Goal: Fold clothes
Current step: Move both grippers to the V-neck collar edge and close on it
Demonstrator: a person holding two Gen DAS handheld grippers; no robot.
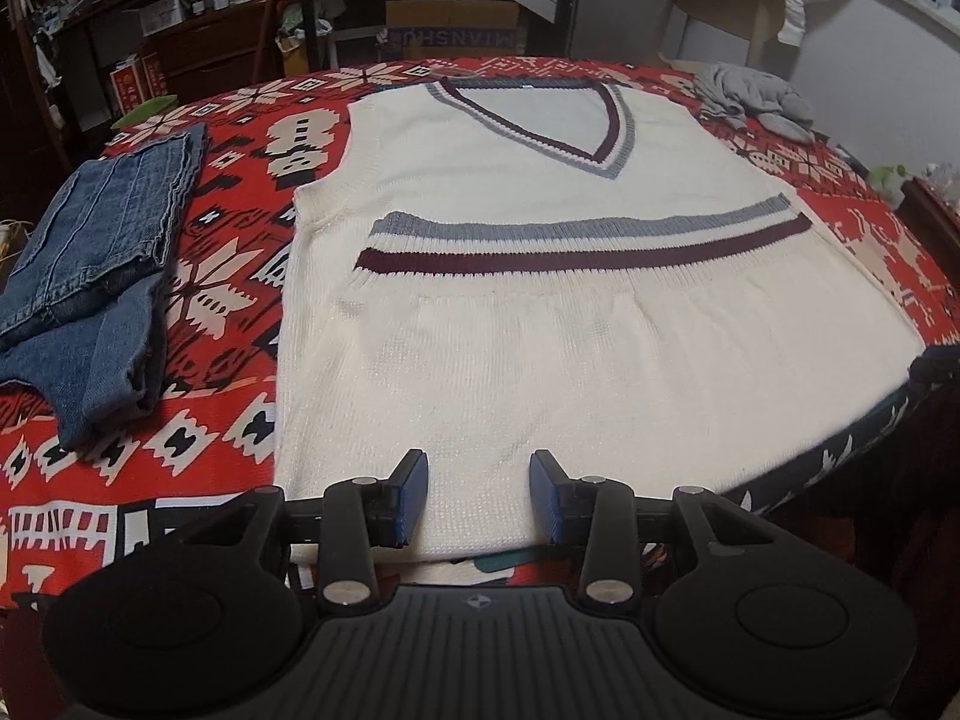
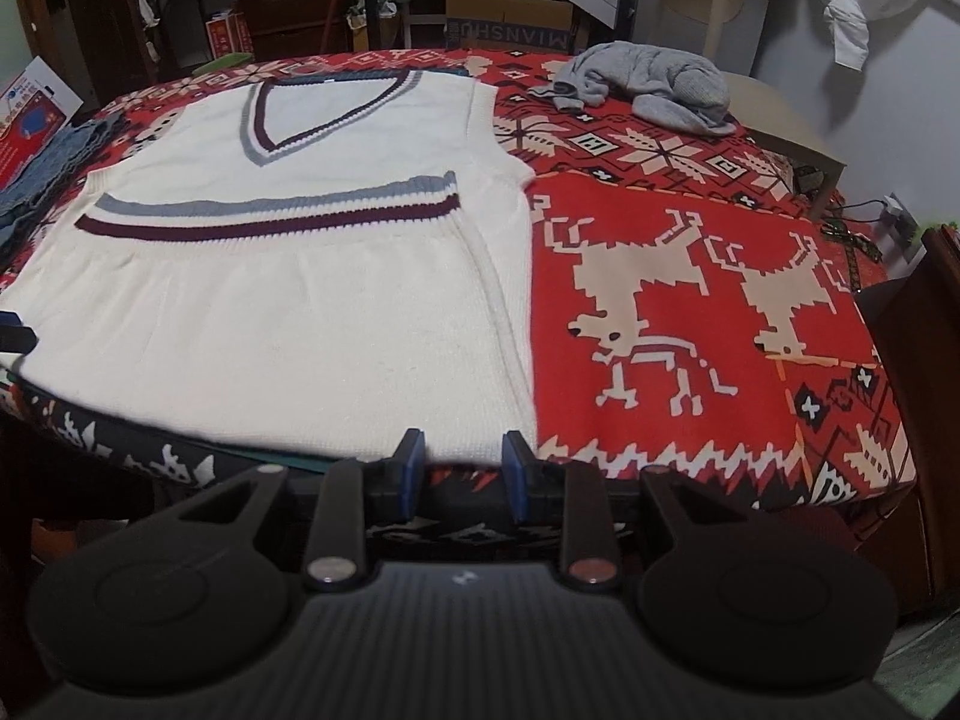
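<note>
A cream knit vest (image 1: 540,324) with grey and maroon stripes and a V neck lies flat on the red patterned tablecloth (image 1: 228,276). Its lower part is turned up, so the striped hem (image 1: 576,243) runs across the chest. My left gripper (image 1: 479,468) hovers at the vest's near edge, jaws apart, with cloth lying flat between the blue pads (image 1: 414,480). In the right wrist view the vest (image 2: 288,300) fills the left half. My right gripper (image 2: 463,449) stands open at the vest's near right corner, its pads (image 2: 516,456) not pressing on the cloth.
Folded blue jeans (image 1: 90,288) lie left of the vest. A crumpled grey garment (image 2: 648,93) sits at the far right of the table. The tablecloth (image 2: 690,276) drops off the near table edge. A cardboard box (image 2: 510,21) and cluttered shelves stand behind.
</note>
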